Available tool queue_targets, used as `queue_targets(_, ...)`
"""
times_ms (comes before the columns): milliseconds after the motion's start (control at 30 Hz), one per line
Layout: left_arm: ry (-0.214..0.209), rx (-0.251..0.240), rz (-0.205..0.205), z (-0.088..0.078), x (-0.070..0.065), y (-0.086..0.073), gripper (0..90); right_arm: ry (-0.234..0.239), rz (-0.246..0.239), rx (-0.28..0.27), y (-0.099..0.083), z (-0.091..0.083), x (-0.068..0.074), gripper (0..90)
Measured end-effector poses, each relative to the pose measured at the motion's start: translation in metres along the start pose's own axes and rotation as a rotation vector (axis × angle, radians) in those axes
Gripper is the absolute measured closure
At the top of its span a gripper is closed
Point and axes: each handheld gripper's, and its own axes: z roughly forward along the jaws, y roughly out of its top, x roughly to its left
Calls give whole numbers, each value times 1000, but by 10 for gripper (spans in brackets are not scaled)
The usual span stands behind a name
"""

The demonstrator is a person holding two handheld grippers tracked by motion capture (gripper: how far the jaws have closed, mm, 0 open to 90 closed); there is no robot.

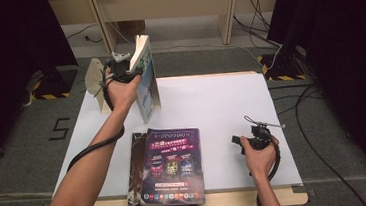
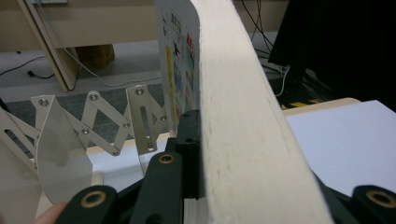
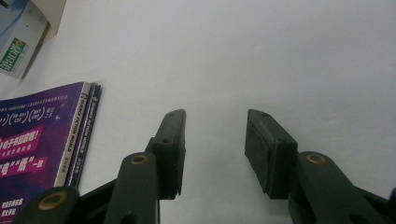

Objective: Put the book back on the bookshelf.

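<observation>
Gripping a thick white-edged paperback book (image 1: 145, 78) between its black jaws, the left gripper (image 1: 127, 69) holds it upright above the far left of the white table (image 1: 221, 109), beside a pale folding metal book rack (image 2: 93, 126) whose slots look empty. To seat it well, I'd keep the spine vertical and lower it squarely between two dividers. The right gripper (image 3: 214, 154) rests on the table, jaws apart and empty, near the purple glossy magazines (image 1: 171, 166) stacked at the front edge
</observation>
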Motion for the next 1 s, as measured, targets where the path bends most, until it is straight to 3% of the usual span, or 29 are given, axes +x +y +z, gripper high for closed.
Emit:
queue_targets(33,4,-13,-5,2,0,-2,736,1,22,3,0,0,2,585)
queue_targets(67,7,-14,-6,3,0,-2,735,3,1,0,0,1,0,585)
queue_targets(167,11,-5,3,4,-1,-1,734,0,6,1,0,0,1,584)
queue_targets(433,-34,12,12,5,-4,1,723,-1,-1,4,0,0,1,584)
queue_targets(733,-77,28,-25,-2,-3,-2,604,5,7,3,-1,-1,1,583)
queue_targets(1000,-78,69,-34,-8,-5,-6,612,1,10,11,-2,0,2,581)
